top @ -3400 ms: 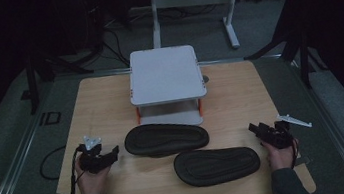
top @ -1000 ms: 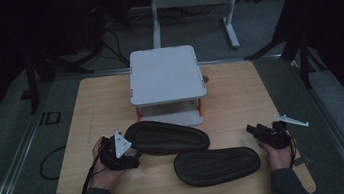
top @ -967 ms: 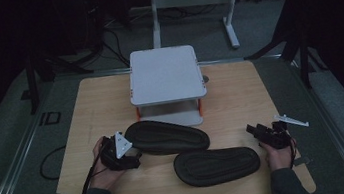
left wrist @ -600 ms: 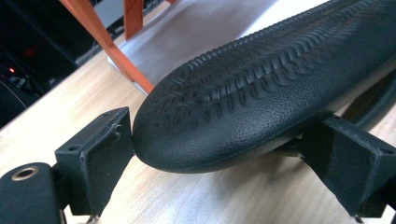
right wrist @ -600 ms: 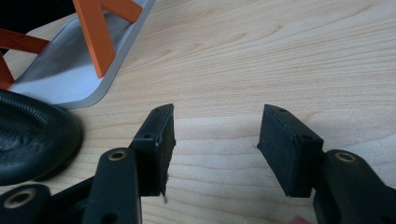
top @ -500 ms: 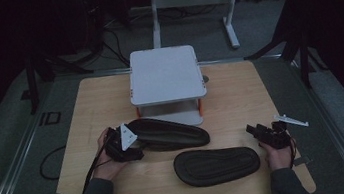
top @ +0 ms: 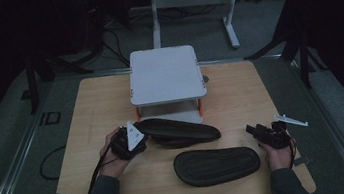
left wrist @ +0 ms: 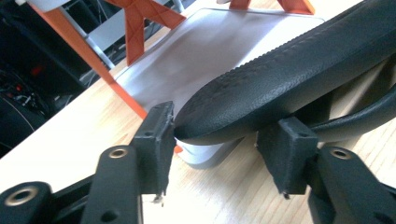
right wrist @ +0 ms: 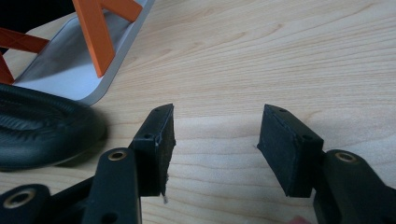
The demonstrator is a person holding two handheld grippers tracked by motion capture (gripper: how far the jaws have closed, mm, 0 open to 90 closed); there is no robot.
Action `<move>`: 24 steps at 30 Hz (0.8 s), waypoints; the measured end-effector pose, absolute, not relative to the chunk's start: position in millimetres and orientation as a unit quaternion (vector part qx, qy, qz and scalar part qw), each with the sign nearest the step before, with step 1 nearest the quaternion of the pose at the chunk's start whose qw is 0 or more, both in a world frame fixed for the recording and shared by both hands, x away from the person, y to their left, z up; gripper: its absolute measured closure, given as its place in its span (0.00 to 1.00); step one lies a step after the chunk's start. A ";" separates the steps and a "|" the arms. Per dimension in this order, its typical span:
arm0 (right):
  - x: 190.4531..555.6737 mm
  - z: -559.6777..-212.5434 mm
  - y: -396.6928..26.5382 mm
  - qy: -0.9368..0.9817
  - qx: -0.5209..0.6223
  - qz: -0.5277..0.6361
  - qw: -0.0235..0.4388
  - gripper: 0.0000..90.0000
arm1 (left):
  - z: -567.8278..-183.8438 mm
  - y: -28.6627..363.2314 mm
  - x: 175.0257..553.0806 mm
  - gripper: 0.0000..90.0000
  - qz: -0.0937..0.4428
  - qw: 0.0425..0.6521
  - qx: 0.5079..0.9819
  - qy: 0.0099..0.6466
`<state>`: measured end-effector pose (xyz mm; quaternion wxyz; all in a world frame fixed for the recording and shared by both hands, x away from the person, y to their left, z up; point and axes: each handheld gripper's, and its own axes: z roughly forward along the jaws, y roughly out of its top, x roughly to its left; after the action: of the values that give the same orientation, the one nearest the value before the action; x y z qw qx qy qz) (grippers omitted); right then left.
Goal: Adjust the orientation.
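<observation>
Black rubber fills the near scene: one slipper (top: 217,165) lies flat at the table's (top: 240,95) front edge, with the right tongs (top: 265,134) resting apart and empty just beside its end. Behind it, the left tongs (top: 138,141) have just been closing and now pinch the tip of the other slipper (left wrist: 289,79). Farther back stands a grey rack (top: 165,73) on orange legs.

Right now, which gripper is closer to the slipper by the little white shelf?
The left gripper: its jaws have been closing around that slipper's tip. The right gripper waits open, off to the slipper's right, past its far end.
</observation>
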<state>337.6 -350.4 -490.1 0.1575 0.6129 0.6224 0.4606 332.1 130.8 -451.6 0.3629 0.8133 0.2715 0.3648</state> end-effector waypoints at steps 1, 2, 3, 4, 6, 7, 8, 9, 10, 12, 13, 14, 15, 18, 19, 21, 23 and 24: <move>337.7 -489.9 -349.9 0.624 0.611 0.460 0.159 0.50 | -452.0 129.6 332.7 0.54 0.365 0.363 0.813 0.273; 337.9 -489.4 -348.8 0.627 0.607 0.461 0.159 0.50 | -452.9 129.4 334.8 0.54 0.360 0.363 0.813 0.279; 338.1 -488.3 -346.7 0.631 0.603 0.462 0.156 0.49 | -453.2 129.6 335.7 0.55 0.357 0.365 0.813 0.281; 338.1 -488.3 -346.7 0.631 0.603 0.462 0.156 0.49 | -453.2 129.6 335.7 0.55 0.357 0.365 0.813 0.281; 338.4 -485.2 -340.5 0.648 0.582 0.465 0.156 0.49 | -453.2 129.6 336.4 0.56 0.355 0.365 0.813 0.281; 338.6 -480.5 -332.6 0.672 0.551 0.470 0.155 0.48 | -453.1 129.2 336.5 0.56 0.355 0.366 0.813 0.281; 338.6 -480.5 -332.6 0.672 0.551 0.470 0.155 0.48 | -453.0 128.5 336.7 0.56 0.355 0.366 0.812 0.282; 339.1 -474.8 -323.3 0.698 0.522 0.462 0.162 0.48 | -452.5 128.1 337.0 0.57 0.355 0.366 0.813 0.282; 339.8 -472.3 -318.7 0.713 0.505 0.456 0.167 0.49 | -451.9 126.4 337.9 0.57 0.354 0.368 0.812 0.283; 341.0 -468.2 -309.8 0.740 0.469 0.452 0.166 0.49 | -451.5 124.1 339.1 0.58 0.353 0.368 0.812 0.282; 341.6 -467.1 -305.7 0.752 0.453 0.450 0.163 0.49 | -451.5 124.1 339.1 0.58 0.353 0.368 0.812 0.282; 341.6 -467.1 -305.7 0.752 0.453 0.450 0.163 0.49 | -451.1 122.8 339.5 0.58 0.354 0.366 0.813 0.282; 341.9 -466.4 -301.9 0.763 0.439 0.448 0.160 0.48 | -451.0 121.4 340.0 0.58 0.354 0.366 0.813 0.283; 340.6 -466.2 -292.5 0.790 0.399 0.438 0.157 0.44 | -449.8 118.2 342.1 0.59 0.354 0.362 0.814 0.286; 338.7 -466.1 -288.4 0.800 0.382 0.436 0.156 0.40 | -449.3 117.5 342.9 0.59 0.353 0.362 0.813 0.288; 338.5 -465.6 -285.3 0.806 0.371 0.433 0.158 0.36 | -448.3 116.2 345.2 0.59 0.350 0.364 0.812 0.292; 340.3 -464.9 -282.1 0.813 0.360 0.429 0.158 0.33 | -448.6 114.8 347.1 0.59 0.348 0.365 0.812 0.295; 340.3 -464.9 -282.1 0.813 0.360 0.429 0.158 0.33 | -448.6 114.8 347.1 0.59 0.348 0.365 0.812 0.295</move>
<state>340.3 -282.1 -464.9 0.1576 0.3597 0.8133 0.4294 347.1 114.8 -448.6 0.3654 0.8115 0.2945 0.3480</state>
